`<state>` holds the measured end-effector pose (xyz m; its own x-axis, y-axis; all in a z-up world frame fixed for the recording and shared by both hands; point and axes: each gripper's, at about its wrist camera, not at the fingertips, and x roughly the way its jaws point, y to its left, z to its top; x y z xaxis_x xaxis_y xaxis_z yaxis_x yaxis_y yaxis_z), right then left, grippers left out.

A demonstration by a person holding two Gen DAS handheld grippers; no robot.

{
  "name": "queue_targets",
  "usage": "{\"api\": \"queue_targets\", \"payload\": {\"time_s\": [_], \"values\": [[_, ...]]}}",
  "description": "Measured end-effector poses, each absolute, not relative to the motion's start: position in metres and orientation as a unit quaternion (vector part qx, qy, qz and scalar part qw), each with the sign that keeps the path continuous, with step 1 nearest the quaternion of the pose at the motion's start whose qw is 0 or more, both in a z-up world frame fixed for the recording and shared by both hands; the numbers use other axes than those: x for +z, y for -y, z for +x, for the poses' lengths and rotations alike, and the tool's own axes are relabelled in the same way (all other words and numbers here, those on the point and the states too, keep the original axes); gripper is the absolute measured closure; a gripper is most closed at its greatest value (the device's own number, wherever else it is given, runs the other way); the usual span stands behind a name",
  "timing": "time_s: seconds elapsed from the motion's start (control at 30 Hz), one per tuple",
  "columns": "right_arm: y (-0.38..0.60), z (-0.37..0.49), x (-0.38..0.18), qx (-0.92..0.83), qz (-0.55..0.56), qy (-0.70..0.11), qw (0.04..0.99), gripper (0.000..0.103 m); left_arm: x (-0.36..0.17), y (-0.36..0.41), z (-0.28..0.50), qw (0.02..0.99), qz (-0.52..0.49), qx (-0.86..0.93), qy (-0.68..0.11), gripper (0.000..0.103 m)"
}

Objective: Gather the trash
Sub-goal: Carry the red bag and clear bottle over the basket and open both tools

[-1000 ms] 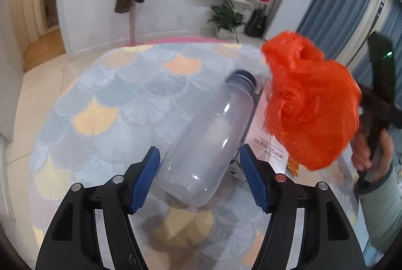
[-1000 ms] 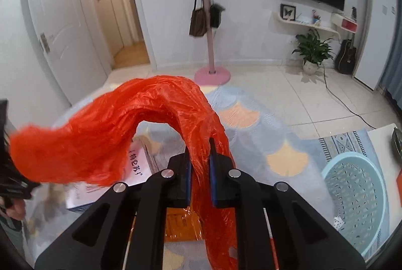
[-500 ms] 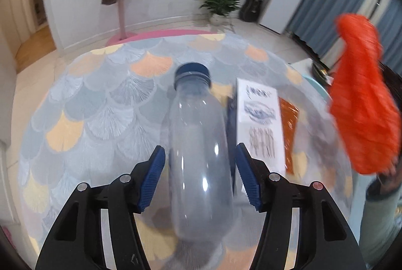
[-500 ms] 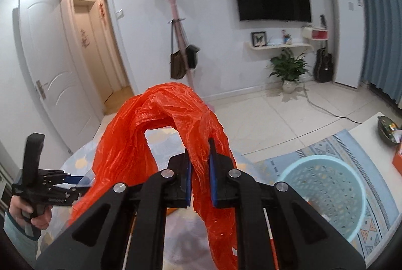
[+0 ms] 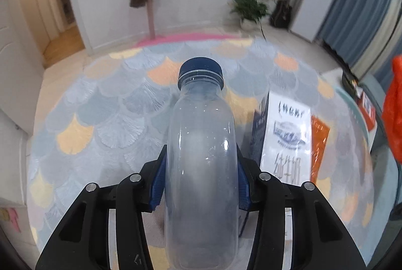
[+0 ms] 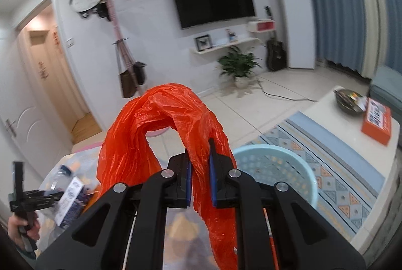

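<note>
Blue basket shows only behind right gripper pinching orange bag.

1 clear plastic bottle with 1 dark blue cap. 1 orange plastic bag. 1 white printed box and 1 orange packet just beside it, both on 1 scalloped rug. 1 light blue basket. 2 hand-held grippers: left hand-held gripper, right hand-held gripper. 1 table carrying 1 orange box and 1 dark bowl.

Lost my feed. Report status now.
Left gripper shut on clear bottle. Right gripper shut on orange bag. Blue basket unobstructed.
</note>
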<state>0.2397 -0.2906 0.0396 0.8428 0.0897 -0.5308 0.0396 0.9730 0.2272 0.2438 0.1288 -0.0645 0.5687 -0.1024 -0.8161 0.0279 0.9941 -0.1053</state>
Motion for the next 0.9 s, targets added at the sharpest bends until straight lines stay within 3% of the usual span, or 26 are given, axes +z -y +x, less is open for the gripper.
{"api": "queue_targets", "payload": {"time_s": [0.27,0.5,0.9], "values": [[0.338,0.25,0.008,-0.058,0.15,-0.301,0.94,0.094,-0.008,-0.107,0.228,0.916,-0.05,-0.064,-0.392,0.058],[0.362,0.269,-0.018,-0.1,0.183,-0.32,0.924,0.094,0.022,-0.032,0.232,0.915,-0.055,-0.163,-0.366,0.058],[0.408,0.291,-0.061,-0.102,0.276,-0.32,0.901,0.094,-0.009,0.134,0.276,0.878,-0.049,-0.264,-0.396,0.058]]}}
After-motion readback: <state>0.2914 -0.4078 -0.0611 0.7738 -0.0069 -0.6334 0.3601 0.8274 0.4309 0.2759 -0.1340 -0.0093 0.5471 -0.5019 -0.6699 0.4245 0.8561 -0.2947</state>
